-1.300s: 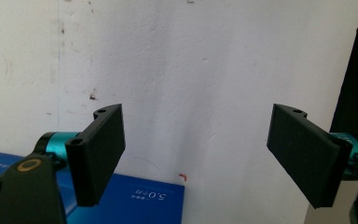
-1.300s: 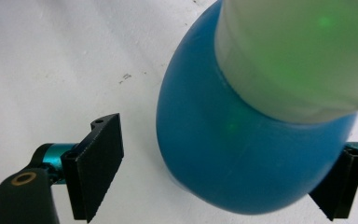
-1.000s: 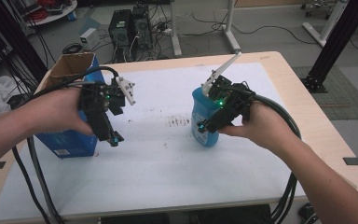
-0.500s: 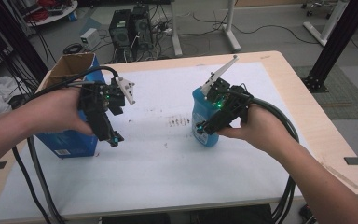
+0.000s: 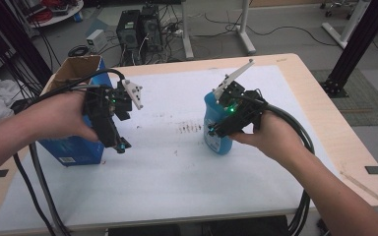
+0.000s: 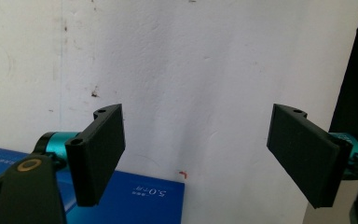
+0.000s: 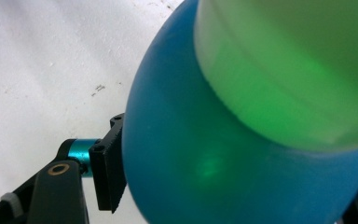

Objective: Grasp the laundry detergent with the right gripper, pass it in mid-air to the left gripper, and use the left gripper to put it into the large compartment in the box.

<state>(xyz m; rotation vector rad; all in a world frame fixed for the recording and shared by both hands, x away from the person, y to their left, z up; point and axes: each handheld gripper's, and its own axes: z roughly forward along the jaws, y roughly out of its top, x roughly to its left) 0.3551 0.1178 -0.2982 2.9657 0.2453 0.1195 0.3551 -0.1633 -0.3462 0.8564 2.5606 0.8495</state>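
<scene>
- Blue bottle (image 5: pixel 215 129) upright on the white table cover (image 5: pixel 177 177), right of centre, just beside a patch of dark specks (image 5: pixel 189 129)
- In the right gripper view, blue bottle body (image 7: pixel 196 158) pressed against the left jaw, pale cap lit green (image 7: pixel 289 70) above it
- Right gripper (image 5: pixel 220 129) clamped on the bottle's sides, held by the right hand (image 5: pixel 268 135)
- Left gripper (image 5: pixel 120 146) well apart from the bottle, jaws spread wide over bare cover, nothing between them
- Left hand (image 5: pixel 61 115) holding that gripper above a blue box (image 5: pixel 71 150) at the table's left edge
- Open cardboard box (image 5: pixel 76 69) behind the blue one
</scene>
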